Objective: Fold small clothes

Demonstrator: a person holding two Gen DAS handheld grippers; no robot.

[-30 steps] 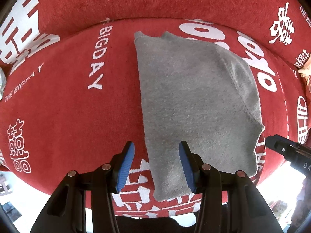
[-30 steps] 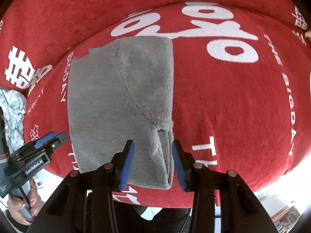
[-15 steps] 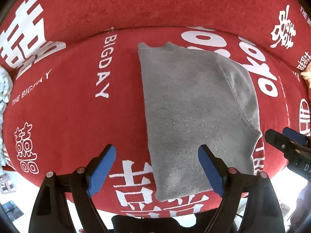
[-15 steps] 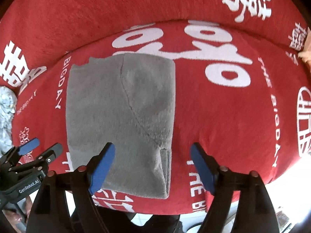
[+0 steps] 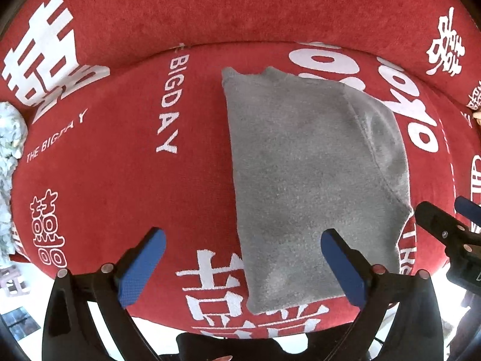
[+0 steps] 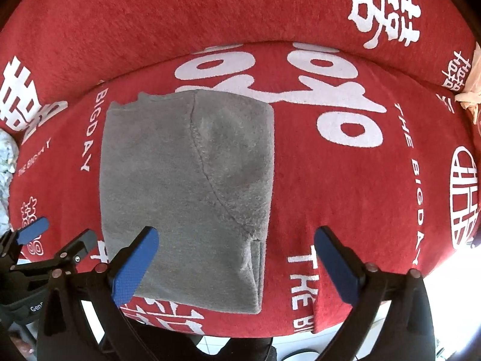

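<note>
Looking down from both wrists, I see the folded grey garment (image 5: 312, 186) lying flat on the red cushion (image 5: 120, 186) with white lettering, its near edge close to the cushion's front edge, where the seat drops away to pale floor. To the garment's left in the left wrist view there is a wide stretch of bare red fabric; in the right wrist view the open room lies to its right (image 6: 345, 195). Behind the seat rises the red backrest (image 5: 240, 9). A pale crumpled cloth (image 5: 9, 138) sits at the far left edge of the cushion, well apart from the garment. I see no containers. My left tongs (image 5: 243, 264) have just been opening and now stand wide, holding nothing; the garment's near left corner lies below them, untouched by the blue pads (image 5: 141, 267). My right tongs (image 6: 237, 261) have likewise just been opening, stand spread wide above the garment's near right corner, and grip nothing.
</note>
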